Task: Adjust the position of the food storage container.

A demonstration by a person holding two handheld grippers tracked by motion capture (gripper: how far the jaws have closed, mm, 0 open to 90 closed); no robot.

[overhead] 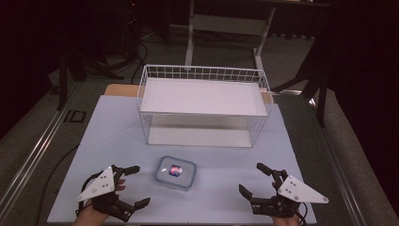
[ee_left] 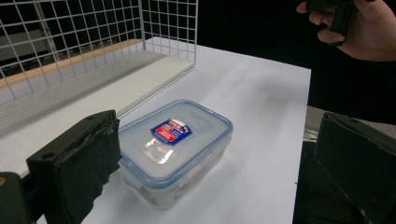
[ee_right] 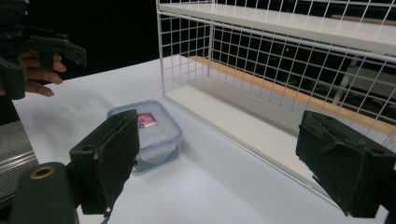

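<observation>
1. Step in hand, as we judge it: the approach, before any grasp. Both claws sit low near the front edge of the worktop (overhead: 94,141), one each side of the lidded plastic food box (overhead: 175,172), neither touching it.
2. Left claw (overhead: 135,185): jaws spread wide, nothing between them. It sits toward the front-left corner, a little apart from the box. In the left gripper view the box (ee_left: 173,149) lies just past its left jaw.
3. Right claw (overhead: 251,180): also open wide and empty, toward the front-right corner, farther from the box than the left one. In the right gripper view the box (ee_right: 152,133) shows partly behind its left jaw.
4. Where the box is: flat on the worktop, about mid-width, nearer the front edge than the back, just in front of the white wire rack (overhead: 204,106) w/o touching it.
5. Next move, our guess: bring a claw in over the box, line the jaws across its short sides and close. The lid looks smooth and the corners rounded, so the grip should sit low on the walls, not on the lid rim. The rack's lower shelf (overhead: 197,136) and top shelf (overhead: 202,96) both look free as a drop spot.
6. Look of the box: clear rectangular body, rounded corners, bluish translucent lid w/ a blue rim, a small red-and-blue label at the centre. Contents are too dim to tell.
</observation>
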